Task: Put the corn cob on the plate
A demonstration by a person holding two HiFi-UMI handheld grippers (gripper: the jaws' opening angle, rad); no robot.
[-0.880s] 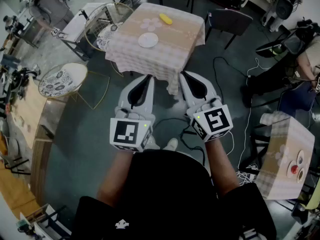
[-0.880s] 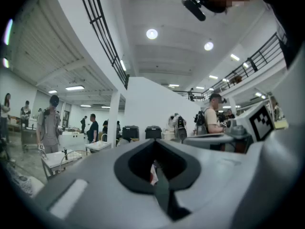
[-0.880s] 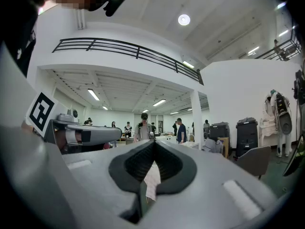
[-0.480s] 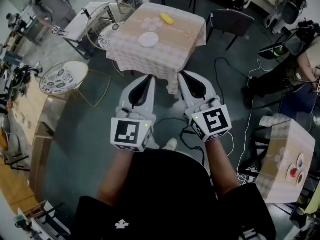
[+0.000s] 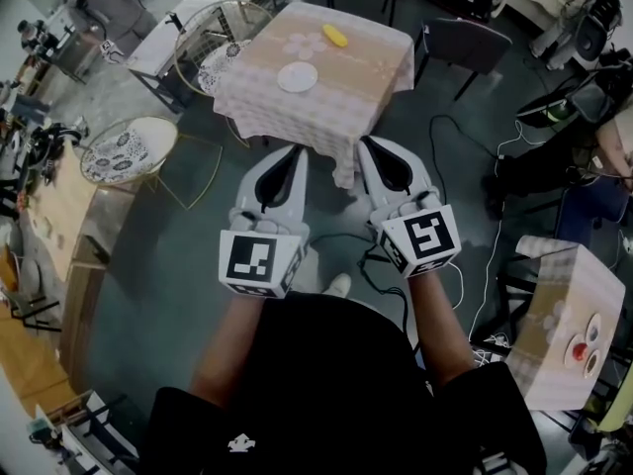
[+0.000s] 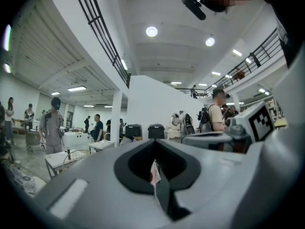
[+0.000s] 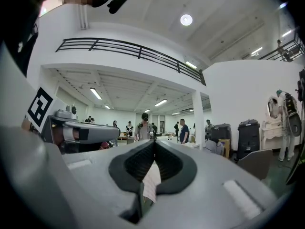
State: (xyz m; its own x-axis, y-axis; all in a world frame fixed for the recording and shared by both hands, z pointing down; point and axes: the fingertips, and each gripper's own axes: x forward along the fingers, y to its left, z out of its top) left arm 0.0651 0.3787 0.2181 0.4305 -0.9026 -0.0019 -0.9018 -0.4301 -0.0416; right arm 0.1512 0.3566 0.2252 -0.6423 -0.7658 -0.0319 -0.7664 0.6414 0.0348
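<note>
Floor open up to table near edge, straight reach to plate; wire chair crowds left side, dark chair off right corner.

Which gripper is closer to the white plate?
The left gripper: it hangs short of the table, nearly in line with the plate; the right gripper is offset further right.

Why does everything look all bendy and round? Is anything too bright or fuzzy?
Head view: the wide lens curves the room's edges; the corn cob and plate look tiny but sharp. Left gripper view: black round corners, the railing bows, a ceiling light glares. Right gripper view: same bending; the far people look small and soft.
</note>
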